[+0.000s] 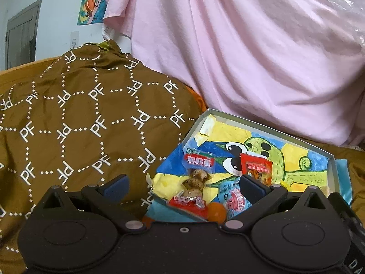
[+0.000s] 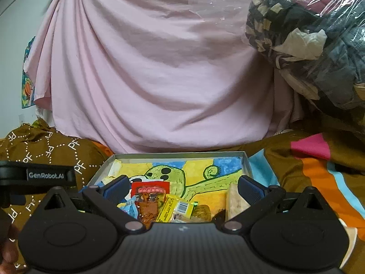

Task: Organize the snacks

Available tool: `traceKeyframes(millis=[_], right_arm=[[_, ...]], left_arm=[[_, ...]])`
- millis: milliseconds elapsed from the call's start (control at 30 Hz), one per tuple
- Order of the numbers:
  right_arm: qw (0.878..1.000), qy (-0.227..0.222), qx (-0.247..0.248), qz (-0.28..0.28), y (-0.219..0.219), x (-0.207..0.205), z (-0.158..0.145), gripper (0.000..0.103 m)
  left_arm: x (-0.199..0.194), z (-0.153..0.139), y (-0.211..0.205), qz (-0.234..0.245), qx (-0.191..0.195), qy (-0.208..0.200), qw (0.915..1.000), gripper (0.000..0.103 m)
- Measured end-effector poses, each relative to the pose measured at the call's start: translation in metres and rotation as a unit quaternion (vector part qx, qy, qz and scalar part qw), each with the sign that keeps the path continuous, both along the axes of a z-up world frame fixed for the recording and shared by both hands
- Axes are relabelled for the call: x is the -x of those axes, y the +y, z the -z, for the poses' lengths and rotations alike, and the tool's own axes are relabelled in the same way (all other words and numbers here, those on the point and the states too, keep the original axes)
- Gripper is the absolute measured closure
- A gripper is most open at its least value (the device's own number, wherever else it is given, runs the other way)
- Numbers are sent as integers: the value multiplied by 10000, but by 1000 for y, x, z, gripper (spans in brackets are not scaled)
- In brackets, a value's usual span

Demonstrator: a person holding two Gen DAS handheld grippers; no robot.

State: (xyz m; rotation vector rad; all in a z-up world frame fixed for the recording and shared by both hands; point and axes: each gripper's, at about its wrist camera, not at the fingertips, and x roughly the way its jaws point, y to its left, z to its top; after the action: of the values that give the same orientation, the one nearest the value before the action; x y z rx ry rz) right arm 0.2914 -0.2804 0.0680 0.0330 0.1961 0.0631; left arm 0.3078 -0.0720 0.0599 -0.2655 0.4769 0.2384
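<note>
left wrist view: the left tool [image 1: 183, 186] gapes wide with nothing in it, low in the frame over a shallow tray [image 1: 269, 132] lined with a green cartoon drawing; snack packets [image 1: 200, 163] lie in the tray's near end. right wrist view: the right tool [image 2: 182, 188] is equally wide and empty above the snacks [image 2: 150, 196], bottom centre

Support surface: bed, covered in brown-orange bedding [image 2: 285, 159].

Directly on it:
- brown cloth with white "PF" lattice print [image 1: 91, 118], bunched in a mound, left of the tray;
- shallow grey tray [image 2: 246, 163], its bottom lined with a painted green cartoon figure on yellow and blue, holding snack packets;
- light blue sheet [image 1: 343, 173] showing under the tray's edges;
- striped cloth in pink, orange and blue [image 2: 319, 171], right of the tray.
</note>
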Motion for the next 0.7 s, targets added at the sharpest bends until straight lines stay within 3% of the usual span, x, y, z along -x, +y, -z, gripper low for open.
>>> traceKeyframes(millis=[700], right_arm=[[9997, 162, 88, 127, -6, 38, 3, 0]], left_arm=[[49, 5, 8, 81, -182, -58, 9998, 1]])
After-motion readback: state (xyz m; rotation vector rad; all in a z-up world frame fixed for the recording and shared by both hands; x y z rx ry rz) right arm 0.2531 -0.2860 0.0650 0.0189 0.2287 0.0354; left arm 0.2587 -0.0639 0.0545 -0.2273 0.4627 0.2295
